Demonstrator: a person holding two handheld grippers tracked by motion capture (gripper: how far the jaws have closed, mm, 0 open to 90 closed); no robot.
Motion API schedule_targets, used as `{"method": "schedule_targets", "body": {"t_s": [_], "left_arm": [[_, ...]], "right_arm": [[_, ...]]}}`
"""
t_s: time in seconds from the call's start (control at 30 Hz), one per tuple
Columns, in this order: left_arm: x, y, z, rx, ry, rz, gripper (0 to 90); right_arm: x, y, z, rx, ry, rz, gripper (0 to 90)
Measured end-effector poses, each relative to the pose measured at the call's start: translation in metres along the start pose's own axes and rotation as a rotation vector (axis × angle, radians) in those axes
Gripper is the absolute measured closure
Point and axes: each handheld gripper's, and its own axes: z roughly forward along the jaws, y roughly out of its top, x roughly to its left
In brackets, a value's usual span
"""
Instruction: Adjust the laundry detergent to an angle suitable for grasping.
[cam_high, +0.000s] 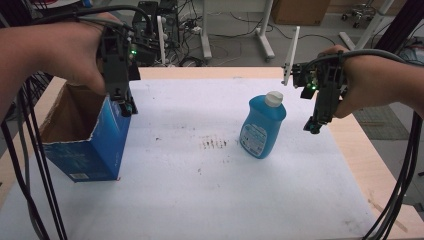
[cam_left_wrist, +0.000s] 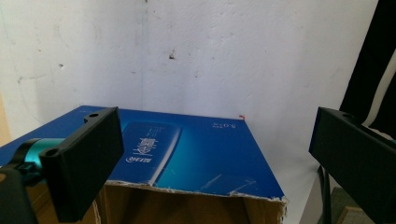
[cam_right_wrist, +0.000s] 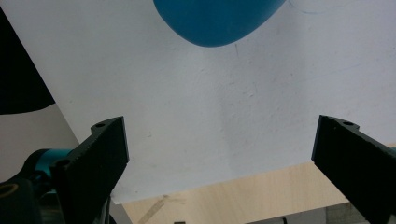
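Roughly largest first: the surface (cam_high: 210, 200), white-covered, has open room across its middle and near edge. I see the blue carton (cam_high: 87, 137) at the left edge, top torn open, cardboard walls stiff but light and likely to slide or tip if nudged. The blue bottle (cam_high: 262, 127) stands right of centre, well apart from the carton; smooth plastic, probably slick and weighty if full, so I'd take it across the body below the white cap (cam_high: 274, 98). Left hand-held gripper (cam_high: 125, 105) hangs over the carton's right wall, jaws wide, empty. Right hand-held gripper (cam_high: 314, 126) hovers just right of the bottle, jaws wide, empty.
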Motion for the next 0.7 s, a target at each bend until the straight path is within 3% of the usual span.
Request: {"method": "schedule_targets", "body": {"t_s": [0.7], "left_arm": [[-0.0033, 0.0025, -0.0016, 0.001, 0.004, 0.000, 3.0]], "right_arm": [[0.0002, -0.0037, -0.0003, -0.012, -0.003, 0.001, 2.9]]}}
